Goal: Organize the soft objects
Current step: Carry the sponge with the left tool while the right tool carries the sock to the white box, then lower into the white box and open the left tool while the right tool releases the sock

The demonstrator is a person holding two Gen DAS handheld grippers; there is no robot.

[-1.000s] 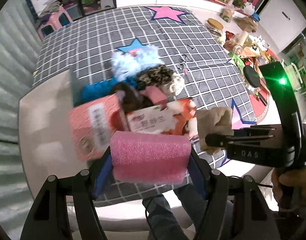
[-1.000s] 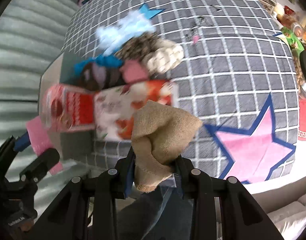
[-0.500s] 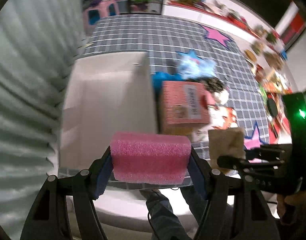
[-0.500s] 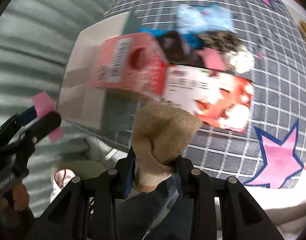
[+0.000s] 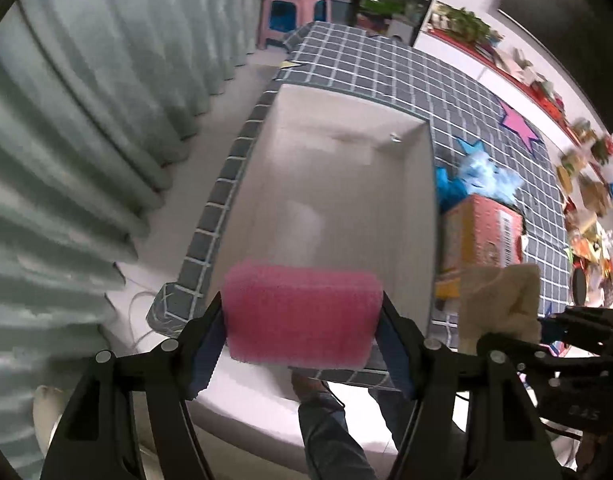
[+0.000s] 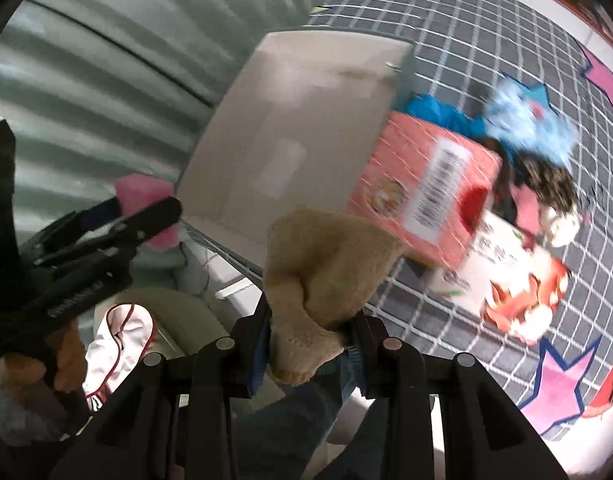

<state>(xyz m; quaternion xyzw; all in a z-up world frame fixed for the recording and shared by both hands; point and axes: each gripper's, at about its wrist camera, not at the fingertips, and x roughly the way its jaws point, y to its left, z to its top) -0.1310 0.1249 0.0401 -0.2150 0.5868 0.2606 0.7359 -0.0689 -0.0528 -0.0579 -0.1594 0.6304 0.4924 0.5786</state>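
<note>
**Both tools loaded, white box below**

Left tool (image 5: 302,316) is clamped on the pink sponge (image 5: 300,316), pads bearing on its two short ends, and we can see the block bulging a little between them, so it gives easily. Right tool (image 6: 310,336) is pinched nearly closed on the tan cloth (image 6: 326,276), gripping it low at a bunched neck while the loose top flops over like a hood. In the left view the sponge hangs over the near end of the white box (image 5: 430,208), which sits open on the checked bench (image 5: 386,68) hard against its curtain-side edge. The cloth is off to the side of the box's near corner, above the bench edge.

We judge both pieces featherlight and neither fragile nor slippery, so nothing here needs a hard squeeze. The sponge is springy: an end-to-end hold like this one suits it, and it should pop back to shape when let go. The cloth is limp with no shape of its own; take it by a gathered fold, as now, and expect the free part to drape or catch on the box wall.

Beside the box waits a red carton (image 6: 426,192) and a fluffy heap (image 6: 530,120), blurred, still out on the bench.
</note>
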